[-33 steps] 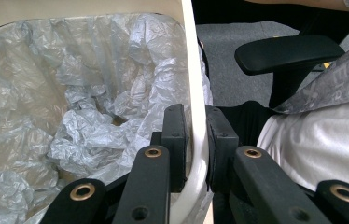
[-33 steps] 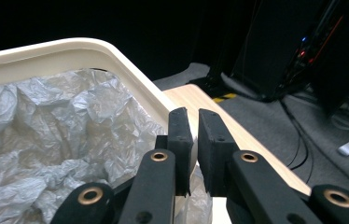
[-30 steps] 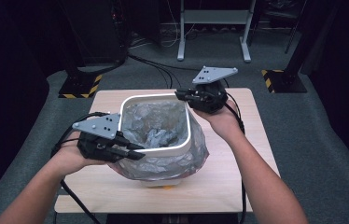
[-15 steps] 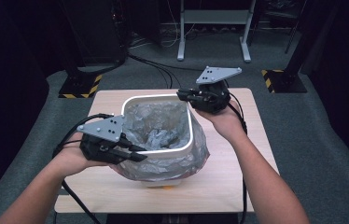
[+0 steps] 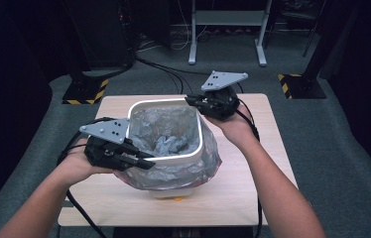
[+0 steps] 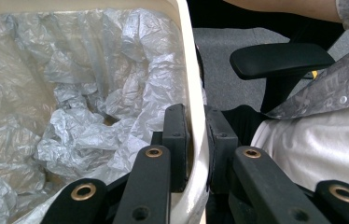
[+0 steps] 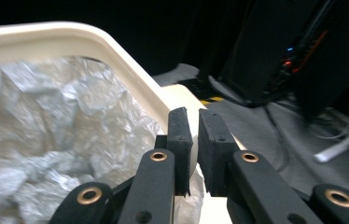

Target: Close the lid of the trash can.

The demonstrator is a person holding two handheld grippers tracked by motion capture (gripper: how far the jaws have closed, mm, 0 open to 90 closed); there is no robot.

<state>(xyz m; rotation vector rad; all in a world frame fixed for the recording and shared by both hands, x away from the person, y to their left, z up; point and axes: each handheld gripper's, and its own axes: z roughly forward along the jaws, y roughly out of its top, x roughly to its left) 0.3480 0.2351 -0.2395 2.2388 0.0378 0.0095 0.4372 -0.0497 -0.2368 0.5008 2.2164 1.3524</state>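
Here, from above, I see a white plastic bin with rounded corners [image 5: 166,148] standing in the middle of a light wooden desk [image 5: 233,198], lined with a crinkled grey plastic bag [image 5: 173,171] whose top is folded out over the rim and hangs down the near wall. My left gripper [image 5: 141,161] is at the bin's near left corner. In the left gripper view its black fingers [image 6: 176,140] are closed on the white rim, one inside against the bag, one outside. My right gripper [image 5: 193,100] is at the far right corner. In the right gripper view its fingers [image 7: 180,140] pinch the rim there, with bag plastic bunched below them. A black office-chair armrest [image 6: 282,58] shows beyond the bin in the left gripper view.
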